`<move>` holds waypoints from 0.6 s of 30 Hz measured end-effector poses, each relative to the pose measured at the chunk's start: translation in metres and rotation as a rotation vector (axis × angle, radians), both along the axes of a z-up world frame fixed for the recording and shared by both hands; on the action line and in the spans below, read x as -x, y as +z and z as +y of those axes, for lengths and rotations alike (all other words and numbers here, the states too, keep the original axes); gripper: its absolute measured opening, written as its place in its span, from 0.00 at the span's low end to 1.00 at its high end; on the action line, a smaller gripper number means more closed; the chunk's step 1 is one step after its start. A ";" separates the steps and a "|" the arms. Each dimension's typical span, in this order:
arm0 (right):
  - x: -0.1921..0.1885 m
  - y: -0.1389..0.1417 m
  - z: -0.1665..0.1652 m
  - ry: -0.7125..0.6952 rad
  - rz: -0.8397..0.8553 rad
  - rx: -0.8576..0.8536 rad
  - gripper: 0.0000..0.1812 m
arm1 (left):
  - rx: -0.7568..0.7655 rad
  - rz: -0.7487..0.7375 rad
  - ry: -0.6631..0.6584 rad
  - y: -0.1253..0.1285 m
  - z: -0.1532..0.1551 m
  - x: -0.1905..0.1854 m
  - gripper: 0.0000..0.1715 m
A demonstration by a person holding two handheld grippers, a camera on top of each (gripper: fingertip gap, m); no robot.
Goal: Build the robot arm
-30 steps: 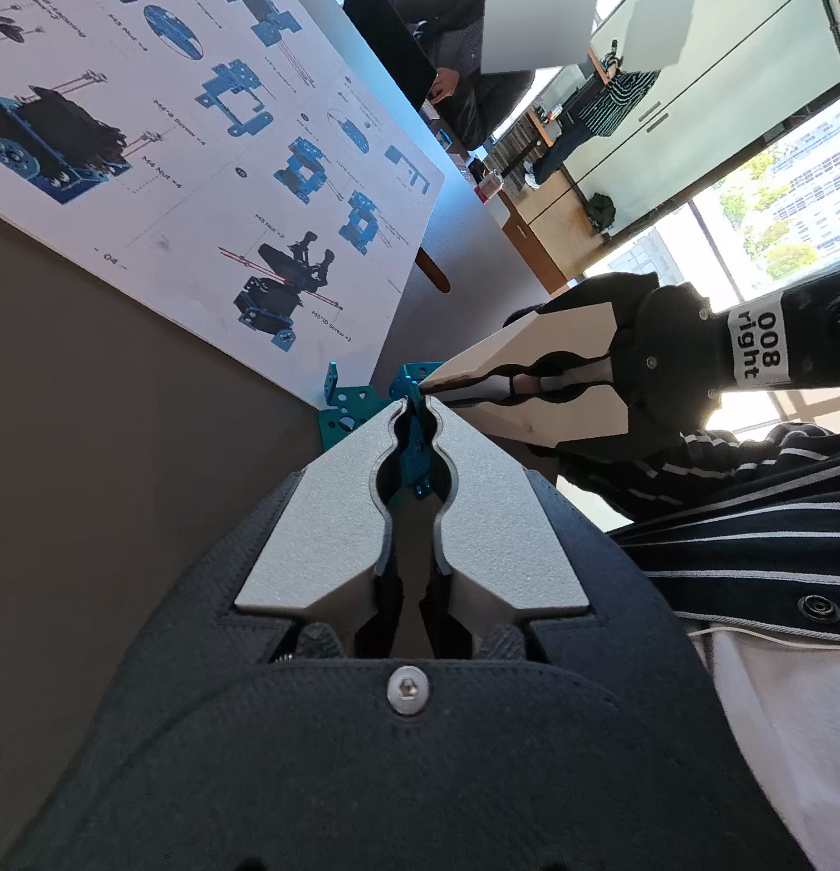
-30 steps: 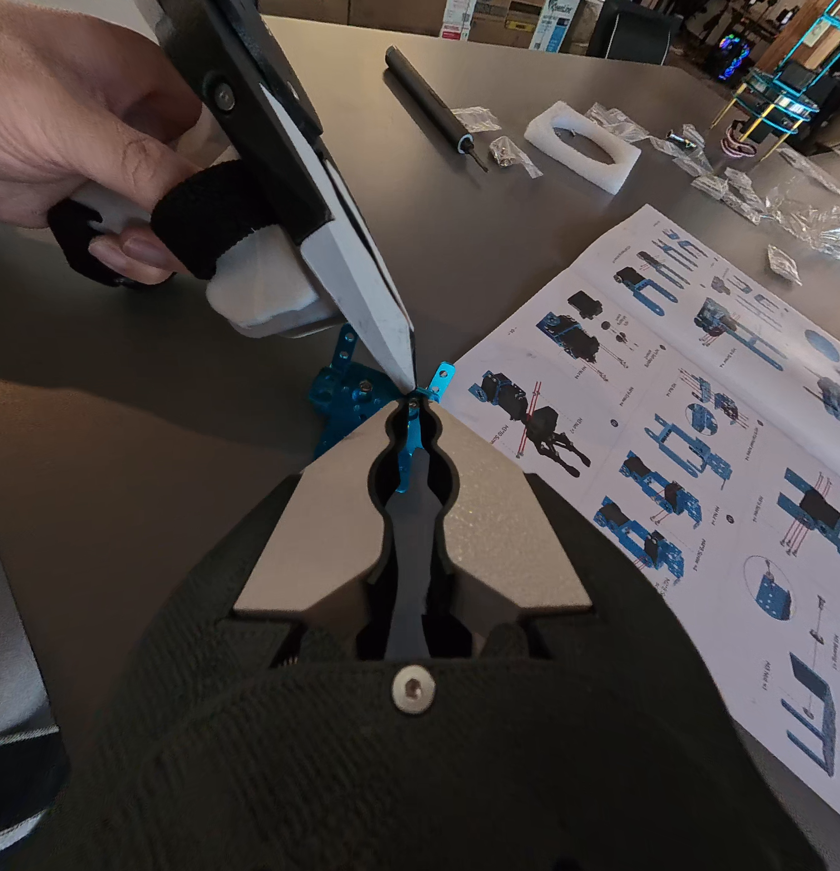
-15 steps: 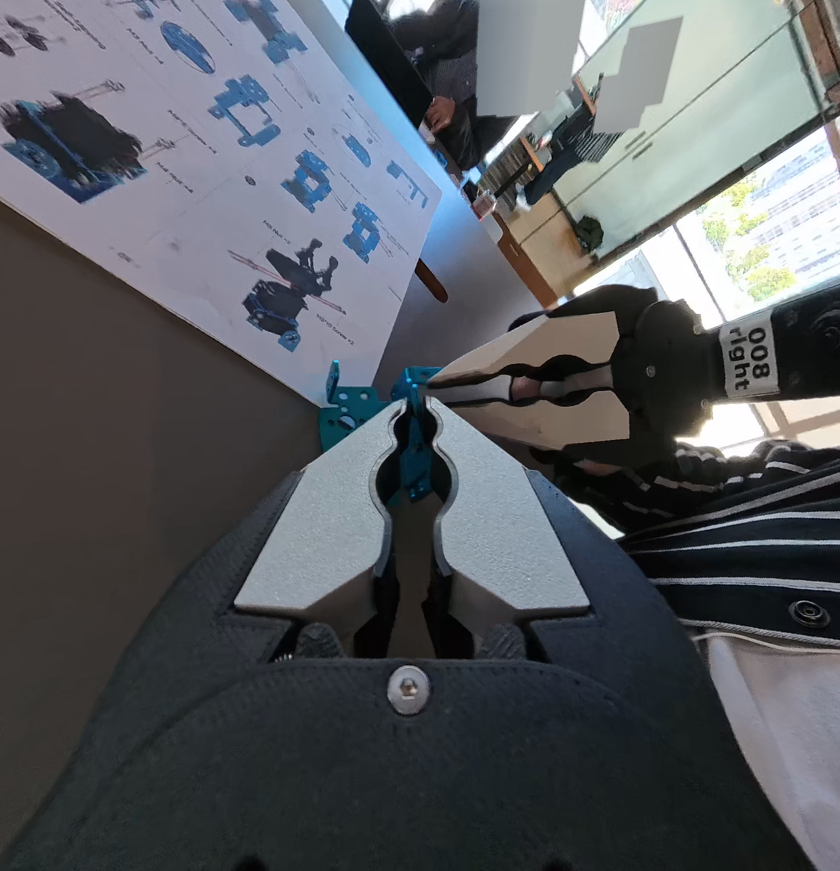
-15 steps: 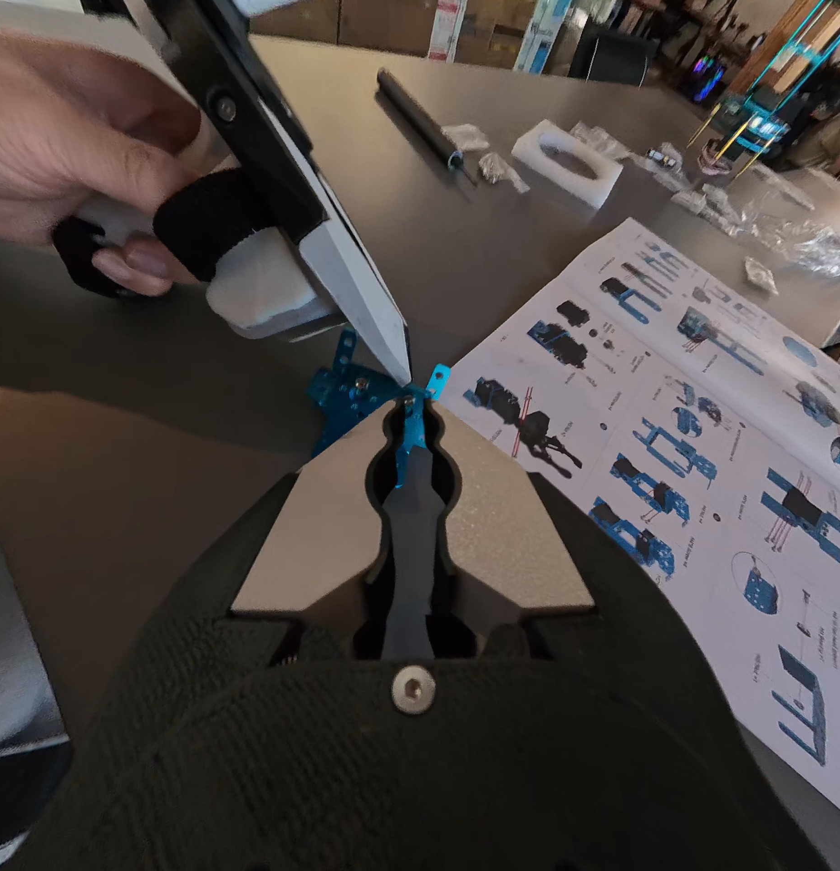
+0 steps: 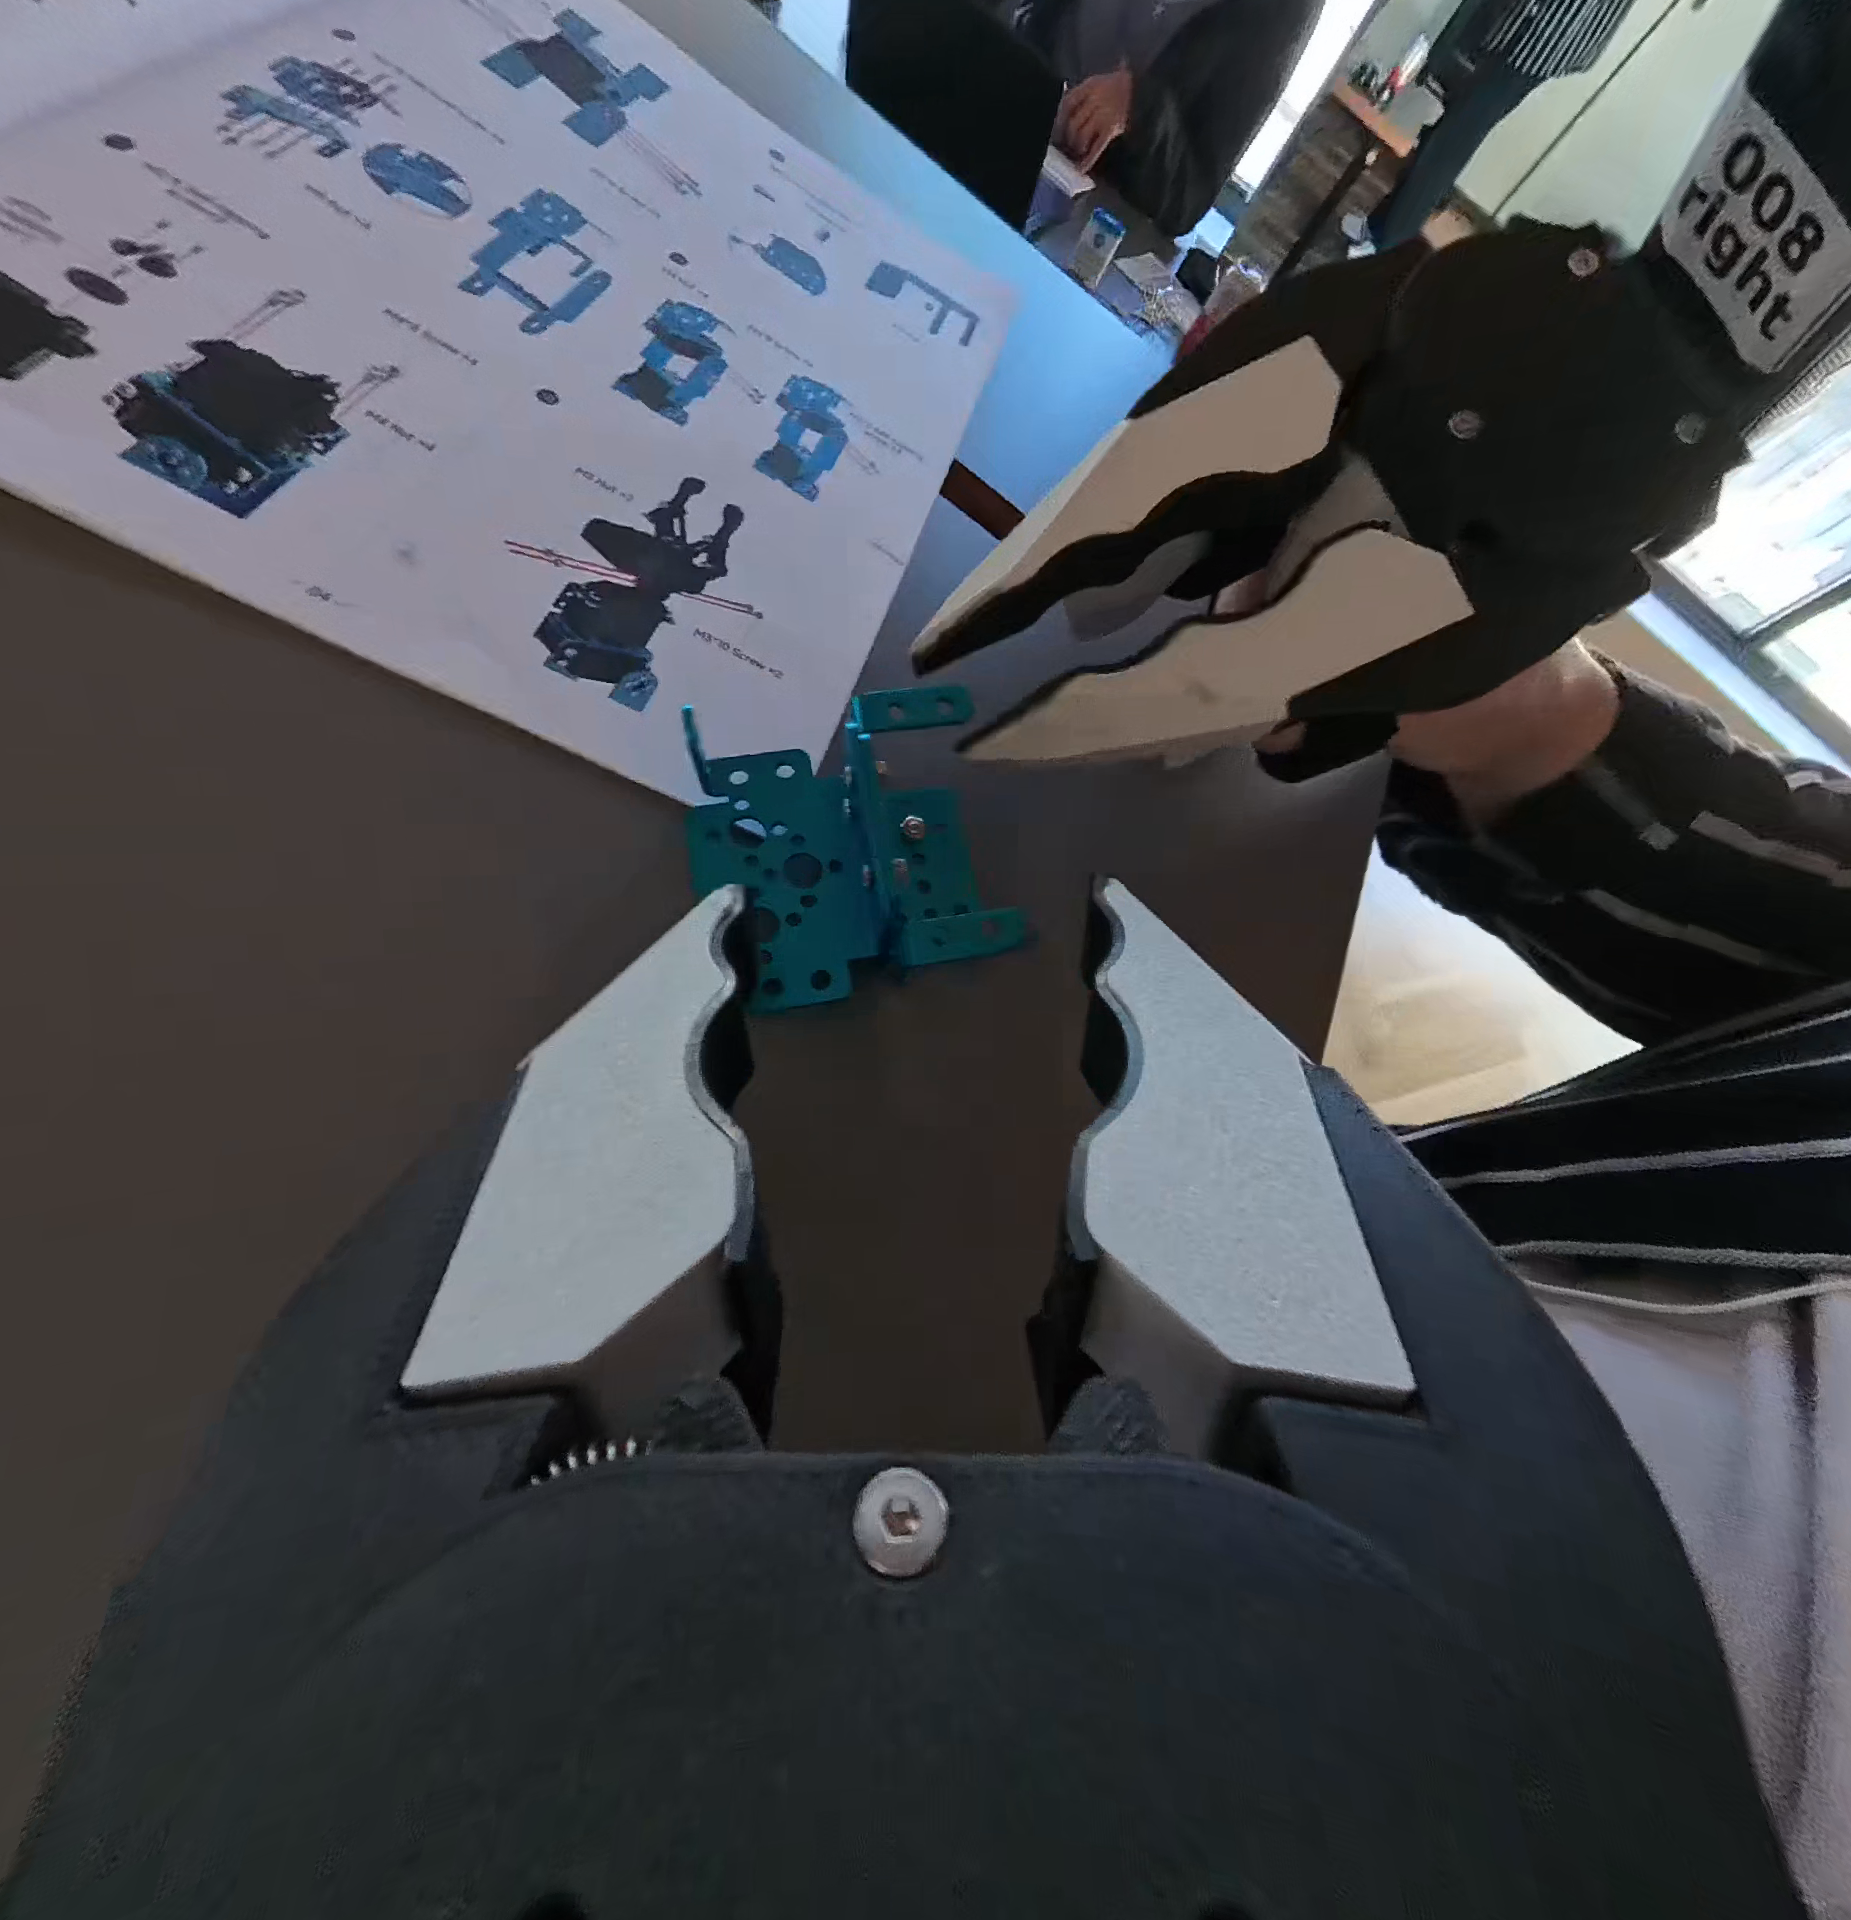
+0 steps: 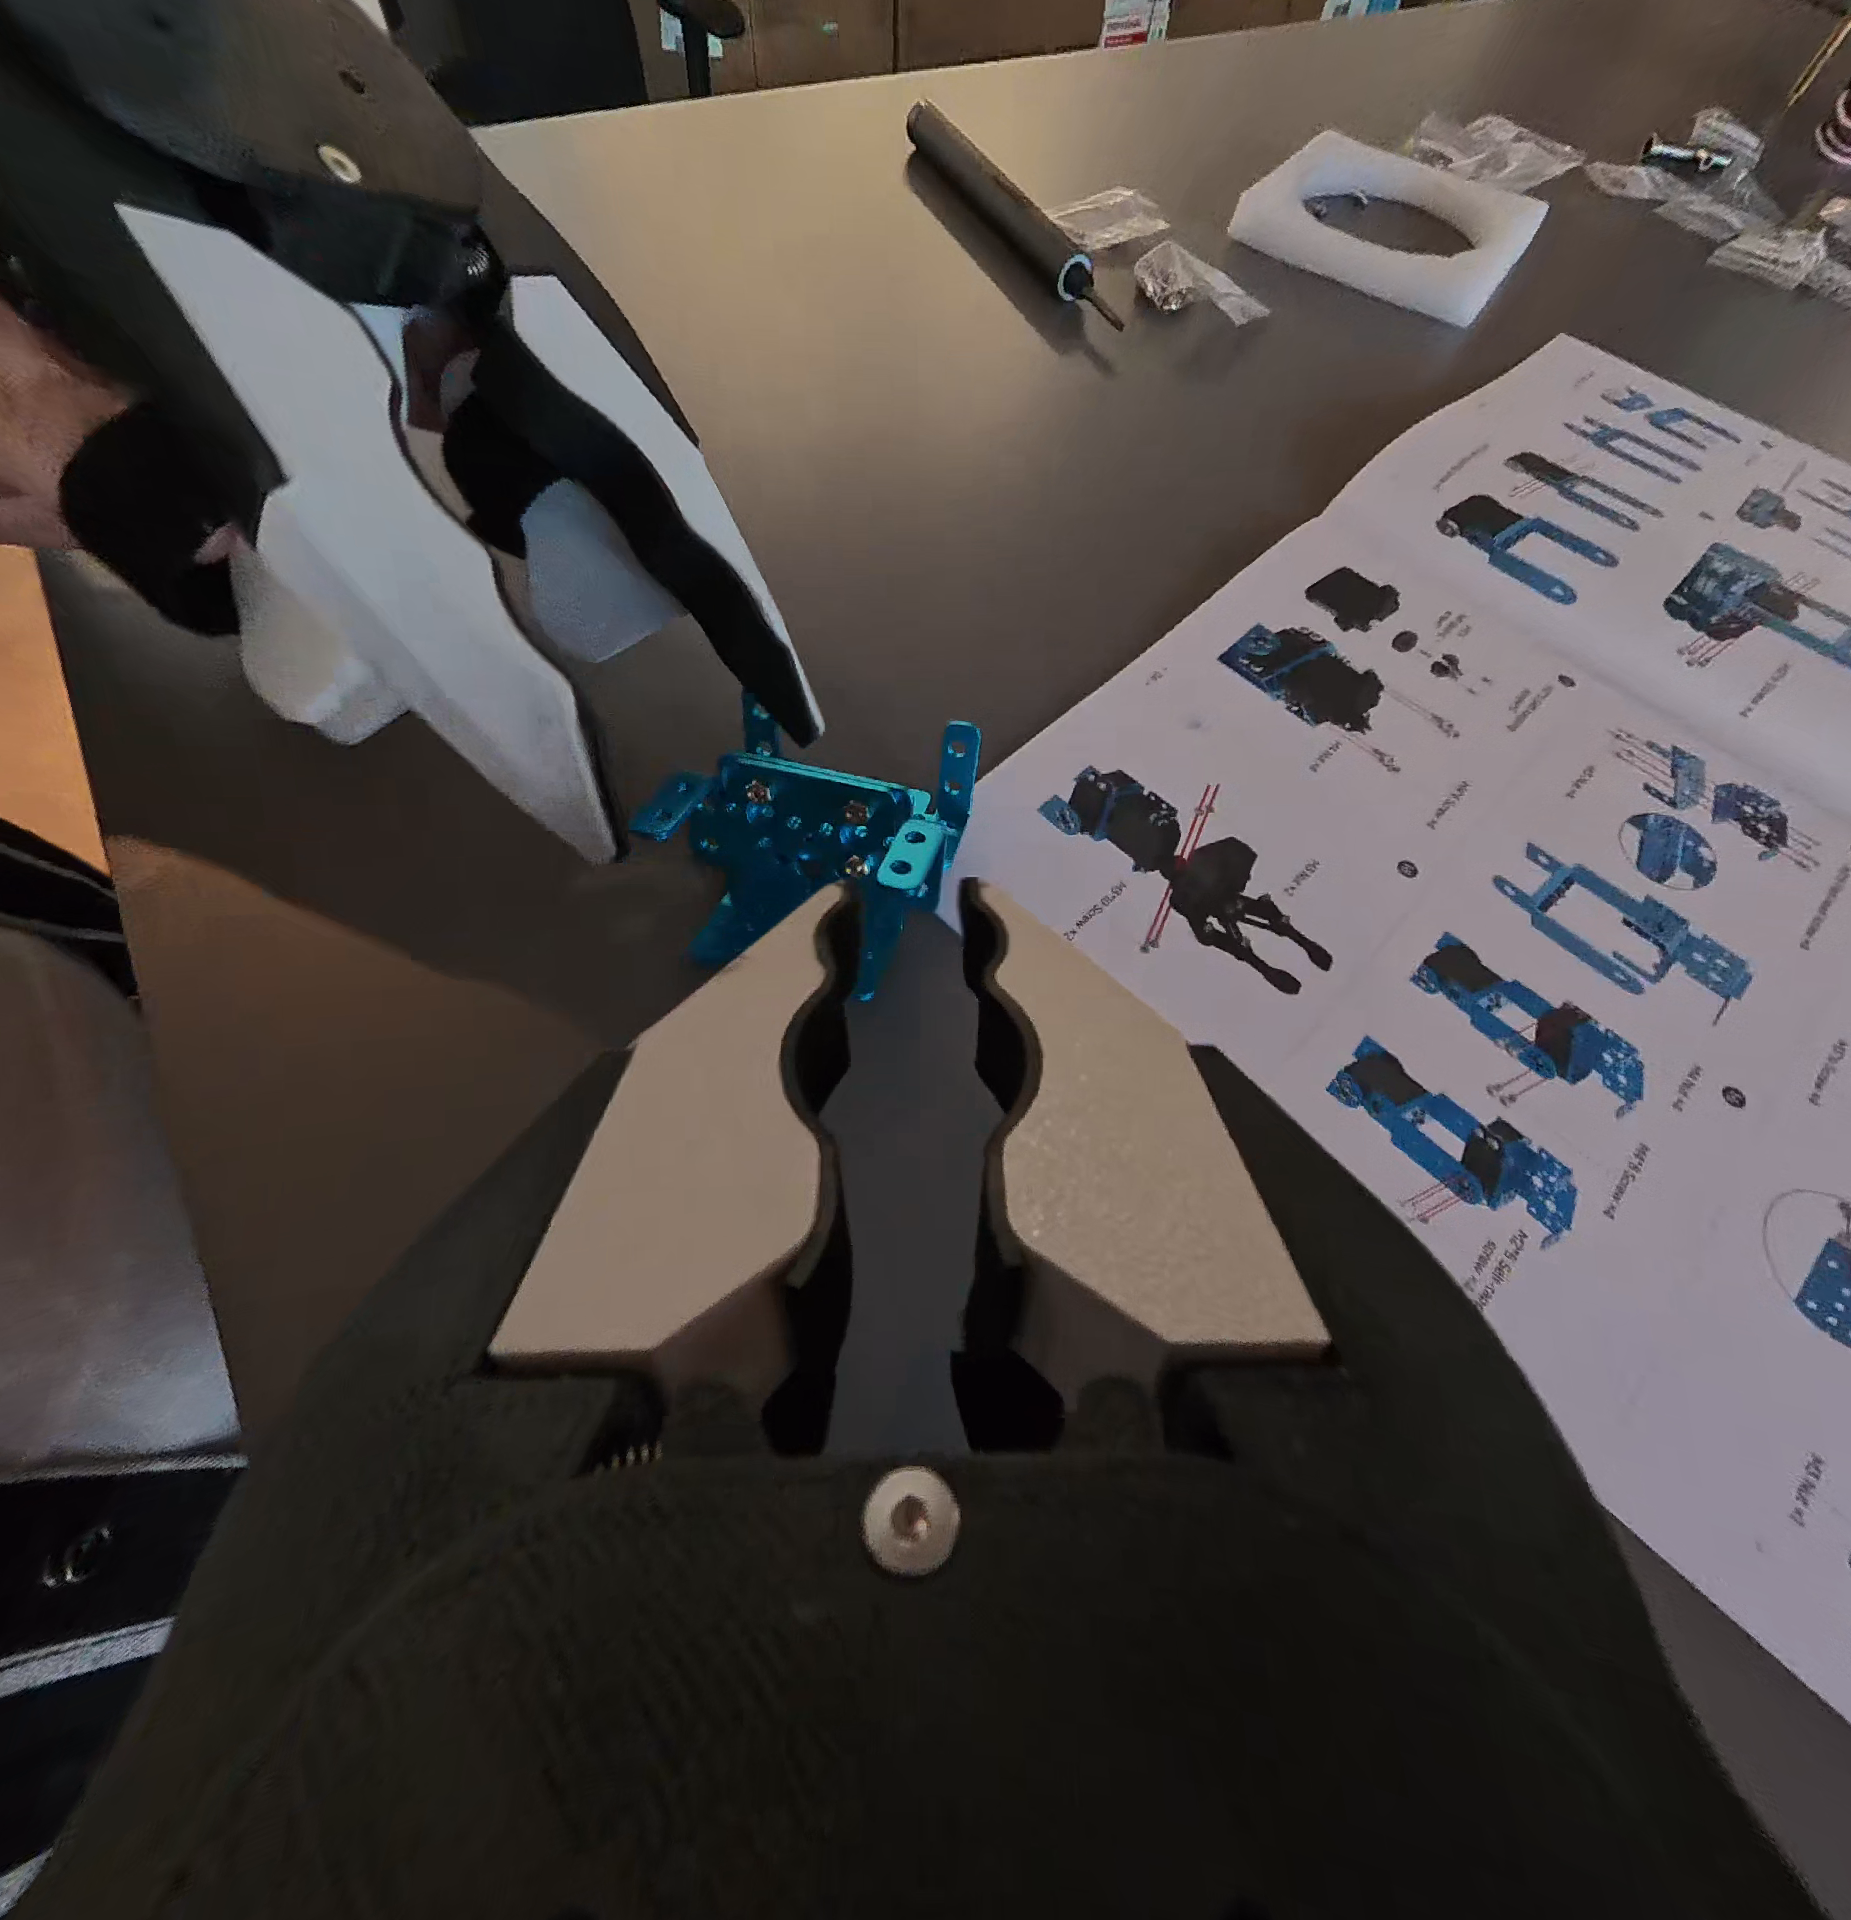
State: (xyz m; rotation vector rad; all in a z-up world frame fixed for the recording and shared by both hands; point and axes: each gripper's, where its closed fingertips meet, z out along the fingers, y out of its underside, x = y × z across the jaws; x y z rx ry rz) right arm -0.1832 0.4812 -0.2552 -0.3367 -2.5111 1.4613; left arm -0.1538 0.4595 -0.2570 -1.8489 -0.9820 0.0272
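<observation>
A blue metal bracket assembly point(image 5: 848, 873) with holes and screws stands on the dark table point(image 5: 277, 831), at the corner of a printed instruction sheet point(image 5: 433, 343). My left gripper point(image 5: 916, 899) is open wide and empty, its tips just short of the assembly on either side. My right gripper point(image 6: 905, 896) is open by a narrow gap and empty, its tips close to the assembly point(image 6: 807, 831). In the left wrist view the right gripper point(image 5: 942, 701) hovers just above and right of the assembly. In the right wrist view the left gripper point(image 6: 703, 790) comes in from the upper left.
The instruction sheet point(image 6: 1523, 831) covers the table to the right. Farther back lie a black cylindrical tool point(image 6: 994, 197), a white foam piece point(image 6: 1399, 286) and small plastic bags point(image 6: 1191, 281). A person's striped sleeve point(image 5: 1627, 883) is at the table edge. People sit at the far end. Spacing between my two grippers at the tips: around 4 cm.
Both grippers were shut on the blue assembly, tip to tip. Both have now opened, let it go and drawn back; the assembly stands free on the table.
</observation>
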 end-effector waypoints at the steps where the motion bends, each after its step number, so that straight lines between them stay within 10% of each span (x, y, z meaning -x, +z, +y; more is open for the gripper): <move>1: 0.001 -0.001 -0.001 -0.004 0.003 -0.009 0.07 | 0.012 0.002 -0.005 -0.001 0.003 -0.001 0.37; 9: 0.001 0.002 -0.014 -0.035 0.014 0.001 0.05 | 0.193 0.034 -0.036 -0.014 -0.003 -0.004 0.17; 18: 0.002 0.009 -0.037 -0.111 0.075 0.029 0.07 | 0.306 0.053 0.025 -0.011 -0.089 0.010 0.16</move>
